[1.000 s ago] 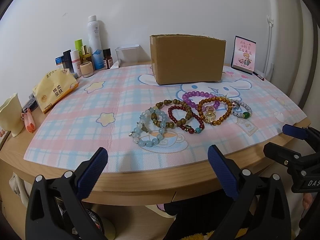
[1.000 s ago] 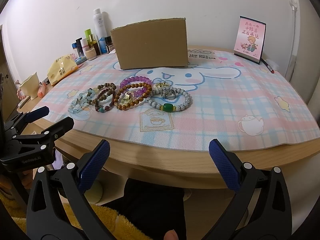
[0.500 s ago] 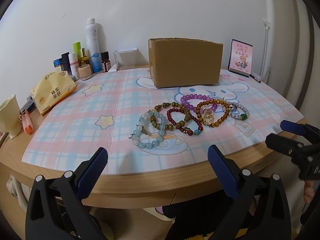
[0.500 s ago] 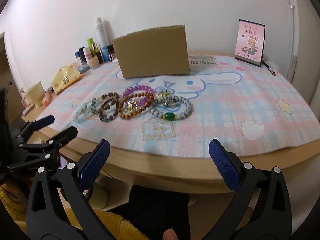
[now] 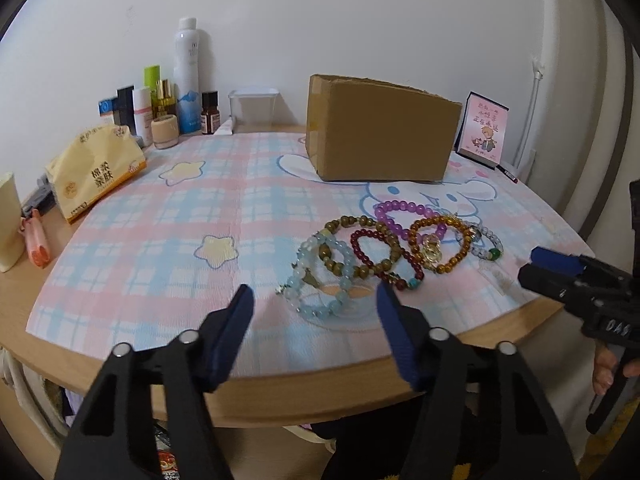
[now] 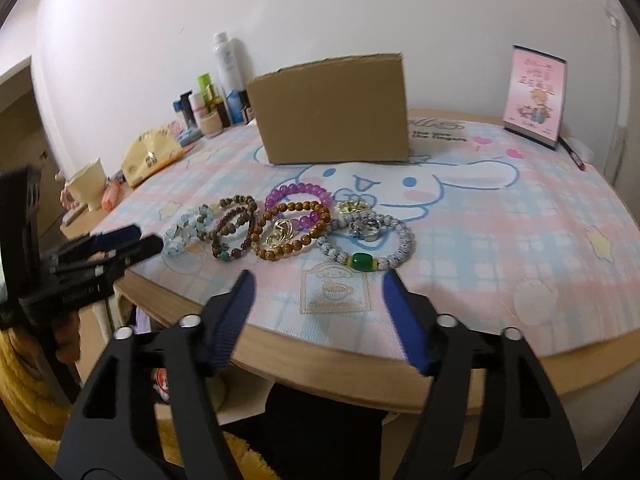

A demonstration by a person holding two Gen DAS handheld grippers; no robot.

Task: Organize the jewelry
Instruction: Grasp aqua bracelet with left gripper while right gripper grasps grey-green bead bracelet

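Left gripper (image 5: 314, 312) and right gripper (image 6: 318, 300) (both wide) hover over the plaid mat (image 5: 160, 240) near a white wall (image 5: 320, 20).

The left gripper (image 5: 314, 300) was held low and level, its two blue-padded fingers (image 5: 236, 320) spread wide apart with nothing between them, tips pointing forward. The right gripper (image 6: 318, 284) sat in much the same pose, jaws parted and empty, black finger arms angling inward from the bottom corners of its own view. Each gripper appeared in the other's camera: the right one entered from the right edge of the left wrist view, fingers aimed leftward, with part of the person's right hand (image 5: 608, 368) visible beneath it gripping the handle.
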